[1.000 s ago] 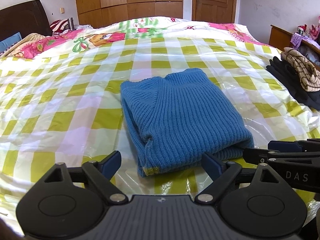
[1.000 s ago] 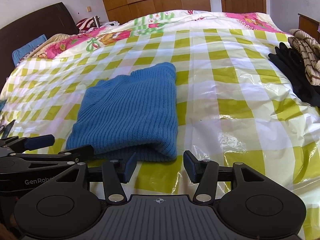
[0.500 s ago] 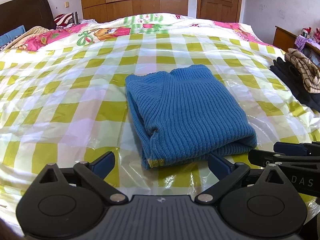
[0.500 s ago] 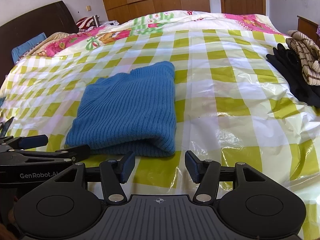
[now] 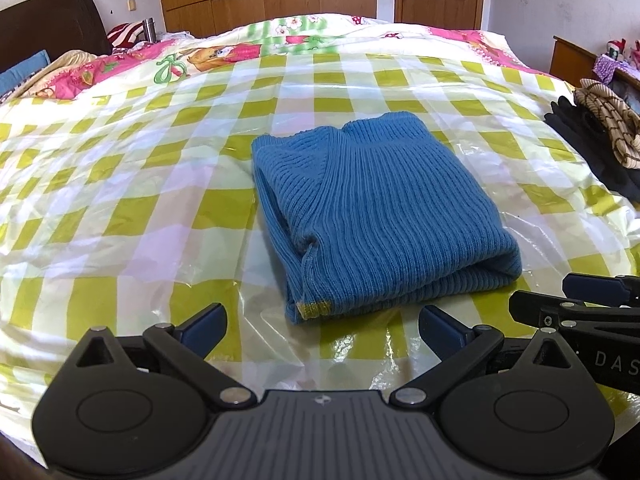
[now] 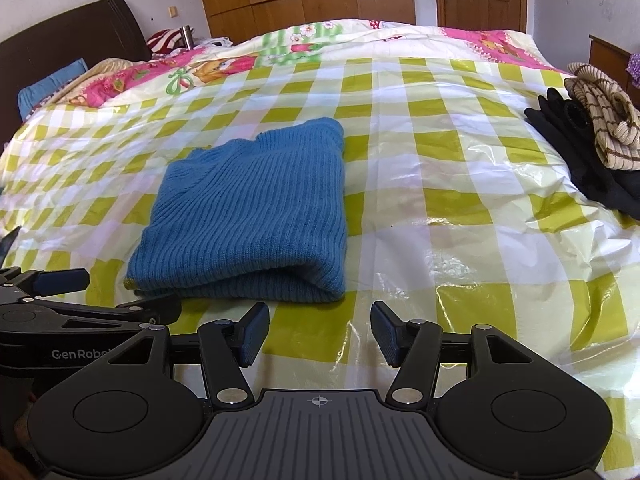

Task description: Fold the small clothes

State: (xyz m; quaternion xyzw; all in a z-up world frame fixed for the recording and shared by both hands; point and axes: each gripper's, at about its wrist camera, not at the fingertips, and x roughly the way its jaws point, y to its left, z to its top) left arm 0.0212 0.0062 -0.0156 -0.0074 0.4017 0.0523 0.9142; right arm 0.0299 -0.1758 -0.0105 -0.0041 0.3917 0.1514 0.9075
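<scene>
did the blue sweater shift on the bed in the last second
No. The blue sweater covers the same checks of the green checked sheet; only the camera view changed slightly.

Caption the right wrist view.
Open right gripper before a folded blue sweater on a checked bed cover.
</scene>
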